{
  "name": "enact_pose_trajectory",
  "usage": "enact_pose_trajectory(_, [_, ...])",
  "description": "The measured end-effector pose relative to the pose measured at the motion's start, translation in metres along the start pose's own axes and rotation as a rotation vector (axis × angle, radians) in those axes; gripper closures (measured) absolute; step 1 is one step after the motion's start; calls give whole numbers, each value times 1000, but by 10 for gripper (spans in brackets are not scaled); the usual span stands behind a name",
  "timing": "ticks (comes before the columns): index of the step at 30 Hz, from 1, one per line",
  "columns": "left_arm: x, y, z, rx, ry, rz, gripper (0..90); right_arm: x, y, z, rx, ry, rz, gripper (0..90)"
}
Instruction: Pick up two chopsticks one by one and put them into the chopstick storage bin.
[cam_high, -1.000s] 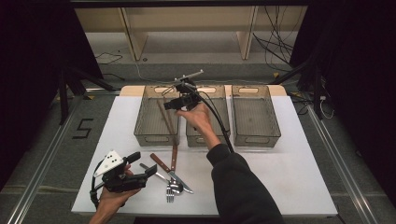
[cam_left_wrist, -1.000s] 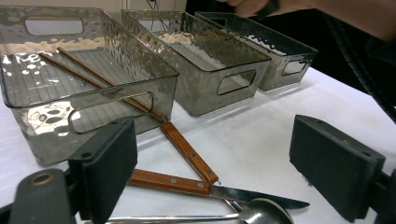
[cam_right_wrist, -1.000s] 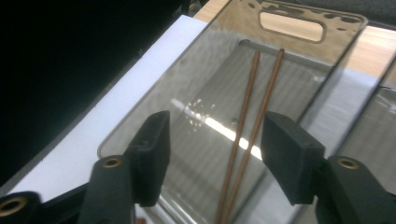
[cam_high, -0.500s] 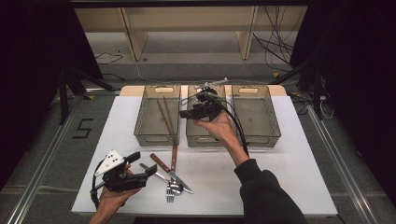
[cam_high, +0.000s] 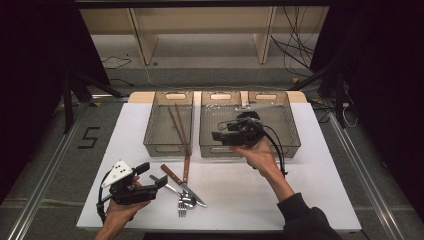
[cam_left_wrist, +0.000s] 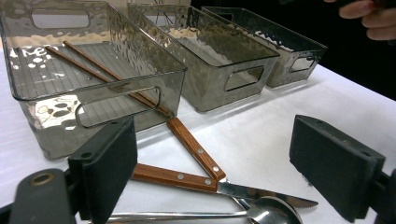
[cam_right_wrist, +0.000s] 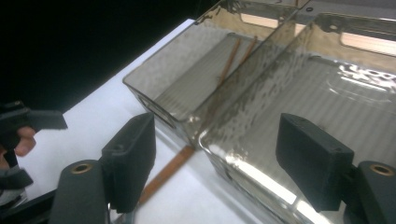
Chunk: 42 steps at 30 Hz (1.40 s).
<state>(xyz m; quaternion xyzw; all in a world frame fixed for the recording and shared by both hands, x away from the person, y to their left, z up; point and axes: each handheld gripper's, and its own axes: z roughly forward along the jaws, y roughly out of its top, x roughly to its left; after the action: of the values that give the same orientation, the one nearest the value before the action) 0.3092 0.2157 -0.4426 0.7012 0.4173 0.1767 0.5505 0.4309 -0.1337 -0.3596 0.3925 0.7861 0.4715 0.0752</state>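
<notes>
- High view: 3 clear bins are sitting at the back of the white table (cam_high: 310, 195). The right gripper (cam_high: 216, 136) is hanging over the middle bin (cam_high: 220, 146), jaws open and holding nothing.
- Left gripper view: the open, empty jaws are facing 2 wooden-handled knives (cam_left_wrist: 196, 151) and a spoon (cam_left_wrist: 273, 211).
- Right gripper view: 2 brown chopsticks (cam_right_wrist: 229, 59) are lying in the left bin (cam_right_wrist: 154, 70).

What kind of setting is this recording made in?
Probably a lab recording rig, not a kitchen: a white table ringed by black curtains, loose cables on the floor, and three bins with cutlery staged.
</notes>
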Motion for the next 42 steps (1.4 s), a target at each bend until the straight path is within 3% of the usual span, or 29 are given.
enact_pose_trajectory(21, [0,2,6,21,0,3,144,-31,-92,-69,-63,-45,82,277])
enact_pose_trajectory(37, [9,4,14,55,28,-16,144,-30,-133,-85,-118,-60,83,250])
enact_pose_trajectory(42, [16,2,17,77,48,-21,144,-28,-141,-84,-113,-78,63,241])
